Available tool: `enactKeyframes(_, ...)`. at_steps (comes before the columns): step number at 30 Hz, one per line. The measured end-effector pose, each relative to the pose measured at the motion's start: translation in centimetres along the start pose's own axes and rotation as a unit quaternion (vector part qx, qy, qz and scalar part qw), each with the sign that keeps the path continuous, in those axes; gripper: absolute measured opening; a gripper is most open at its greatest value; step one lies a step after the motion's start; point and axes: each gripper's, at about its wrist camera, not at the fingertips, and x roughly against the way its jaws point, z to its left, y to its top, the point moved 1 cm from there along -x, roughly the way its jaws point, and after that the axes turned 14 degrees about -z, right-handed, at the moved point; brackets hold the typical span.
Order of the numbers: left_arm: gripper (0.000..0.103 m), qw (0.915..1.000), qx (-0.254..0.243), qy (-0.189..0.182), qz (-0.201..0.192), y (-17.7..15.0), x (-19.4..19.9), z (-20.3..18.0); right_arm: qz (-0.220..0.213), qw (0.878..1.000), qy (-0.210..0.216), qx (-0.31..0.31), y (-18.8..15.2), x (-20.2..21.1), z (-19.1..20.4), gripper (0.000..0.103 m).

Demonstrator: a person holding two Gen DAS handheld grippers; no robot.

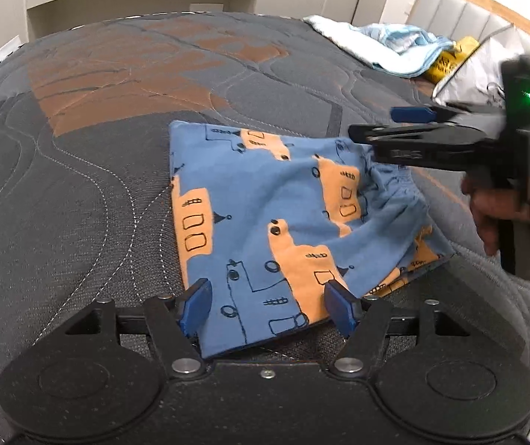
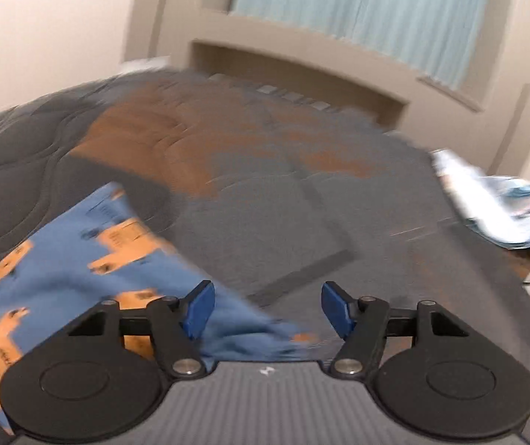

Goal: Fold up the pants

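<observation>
Now | pants (image 1: 265,230) folded | left gripper (image 1: 268,304) apart | right gripper (image 2: 266,309) apart, seemingly empty

L wrist cam: low over bed (image 1: 116,118), looks fwd along left claw (image 1: 267,306), close on folded pants (image 1: 265,204); right claw (image 1: 383,126) enters frame from the right side. Faces shelving wall.

R wrist cam: higher, tilted, blurred; looks along right claw (image 2: 267,307) toward curtain (image 2: 357,11); pants (image 2: 79,259) at lower left.

Shared: bed, pants, pale blue cloth heap (image 1: 394,44) (image 2: 498,207).
</observation>
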Motion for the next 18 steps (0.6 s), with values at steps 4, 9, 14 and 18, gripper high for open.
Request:
enactKeyframes(4, 0.07, 0.9999, 0.009, 0.007, 0.002, -0.5, -0.3, 0.6, 0.006, 0.997, 0.079, -0.015, -0.7, 1.4, 1.8, 0.084)
enactKeyframes(9, 0.07, 0.9997, 0.022, 0.007, 0.0, -1.1, 0.9, 1.3, 0.026, 0.998, 0.051, 0.027, -4.6, 4.7, 1.3, 0.084)
enactKeyframes(14, 0.08, 0.9972, 0.07, -0.018, -0.019, -0.2, 1.7, 3.9, 0.016, 0.984, 0.064, -0.164, -6.7, 8.5, -5.2, 0.088)
enactKeyframes(18, 0.08, 0.9967, 0.078, -0.015, -0.015, 1.3, 0.5, 4.9, 0.057, 0.944, 0.14, -0.291, -6.8, 6.2, -8.1, 0.088)
